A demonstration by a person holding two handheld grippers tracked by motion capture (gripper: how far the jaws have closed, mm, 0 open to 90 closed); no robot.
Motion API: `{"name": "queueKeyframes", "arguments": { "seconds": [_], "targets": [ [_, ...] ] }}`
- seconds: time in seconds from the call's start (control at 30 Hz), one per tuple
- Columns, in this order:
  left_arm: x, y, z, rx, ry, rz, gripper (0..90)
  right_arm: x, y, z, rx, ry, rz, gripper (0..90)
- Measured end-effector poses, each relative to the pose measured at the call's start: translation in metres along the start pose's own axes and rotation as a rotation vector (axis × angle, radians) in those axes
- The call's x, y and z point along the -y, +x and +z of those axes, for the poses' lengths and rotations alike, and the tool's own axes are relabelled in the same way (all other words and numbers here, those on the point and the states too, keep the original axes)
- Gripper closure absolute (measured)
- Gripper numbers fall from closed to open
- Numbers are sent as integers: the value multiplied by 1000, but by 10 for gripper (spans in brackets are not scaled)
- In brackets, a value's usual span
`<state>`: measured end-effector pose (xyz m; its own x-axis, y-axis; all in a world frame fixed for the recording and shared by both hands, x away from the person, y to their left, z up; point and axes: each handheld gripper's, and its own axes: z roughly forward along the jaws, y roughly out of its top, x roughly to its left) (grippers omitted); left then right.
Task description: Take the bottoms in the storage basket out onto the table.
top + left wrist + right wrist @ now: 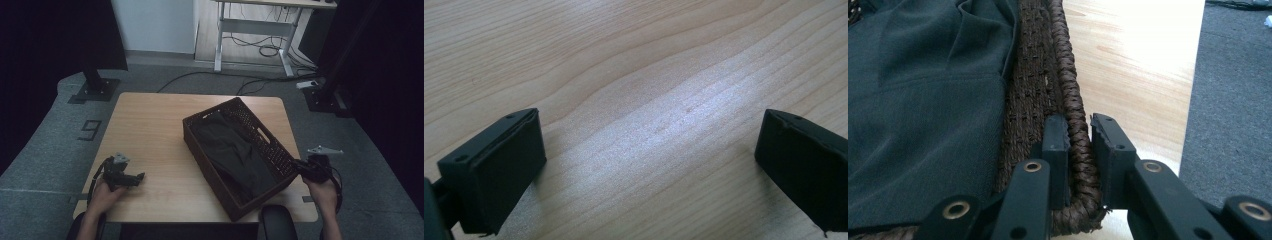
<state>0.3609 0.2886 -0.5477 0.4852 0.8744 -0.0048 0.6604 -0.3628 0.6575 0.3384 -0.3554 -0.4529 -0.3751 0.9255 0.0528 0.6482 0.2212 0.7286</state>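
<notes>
Wooden table (150, 130), basket rim (1075, 125) between right claw (1080, 135) jaws.

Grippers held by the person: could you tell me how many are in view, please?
2. The black left gripper rests open on the light wooden table at its near left; the black right gripper is shut on the dark brown woven basket's braided rim at the near right.

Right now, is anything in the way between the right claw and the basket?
No, nothing visible. The right claw is already shut on the braided rim of the brown basket, one jaw inside the wall and one outside. The dark cloth lies inside the basket, beside the grip.
</notes>
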Motion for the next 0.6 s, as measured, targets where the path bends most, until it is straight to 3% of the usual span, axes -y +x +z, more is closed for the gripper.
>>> {"name": "queueKeyframes", "arguments": {
  "seconds": [0.6],
  "targets": [
    [0,0,0,-1,0,-1,0,21,7,-24,41,8,8,765]
  ]
}}
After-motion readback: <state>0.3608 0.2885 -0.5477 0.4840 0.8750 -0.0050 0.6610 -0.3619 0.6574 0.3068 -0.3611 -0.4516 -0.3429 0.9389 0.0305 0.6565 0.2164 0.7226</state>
